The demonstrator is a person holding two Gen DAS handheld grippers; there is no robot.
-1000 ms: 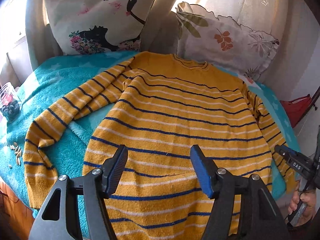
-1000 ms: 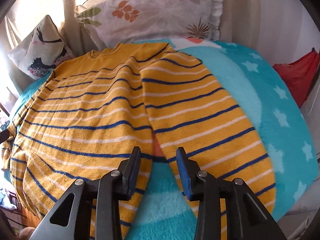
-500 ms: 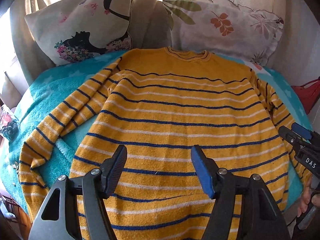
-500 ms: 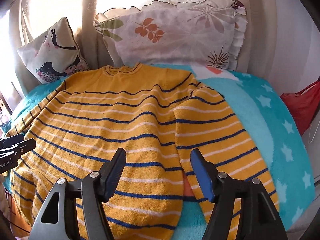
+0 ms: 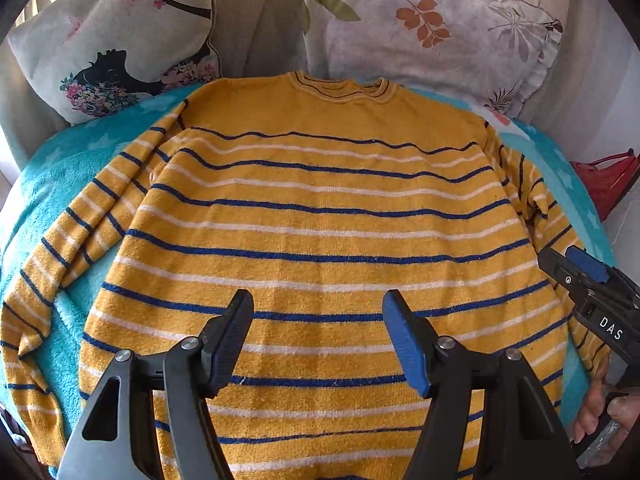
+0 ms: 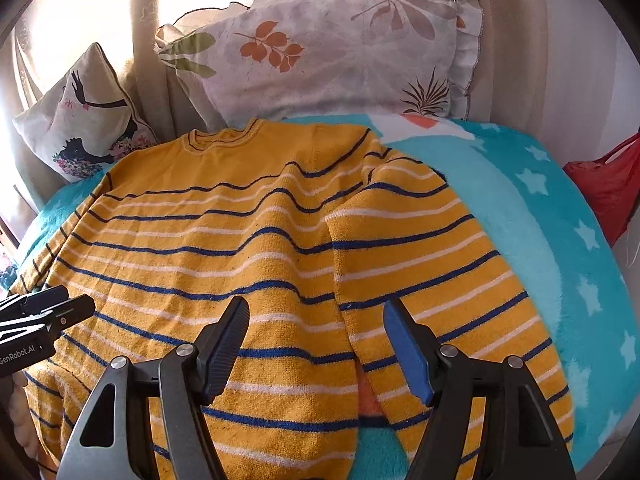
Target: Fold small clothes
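Yellow striped sweater (image 5: pixel 320 220) lies flat on the blanket (image 6: pixel 540 208), unfolded; I hold the left gripper (image 5: pixel 318 336) and right gripper (image 6: pixel 314 340) spread, grasping nothing. Every fold remains.

The striped sweater (image 5: pixel 320 208) covers most of the turquoise blanket (image 6: pixel 540 240); bare blanket shows along its right edge and beside the left sleeve (image 5: pixel 60 248). 2 pillows, floral (image 6: pixel 340 52) and silhouette-print (image 5: pixel 116 40), block the far edge. A red bag (image 6: pixel 608 184) stands past the right edge.
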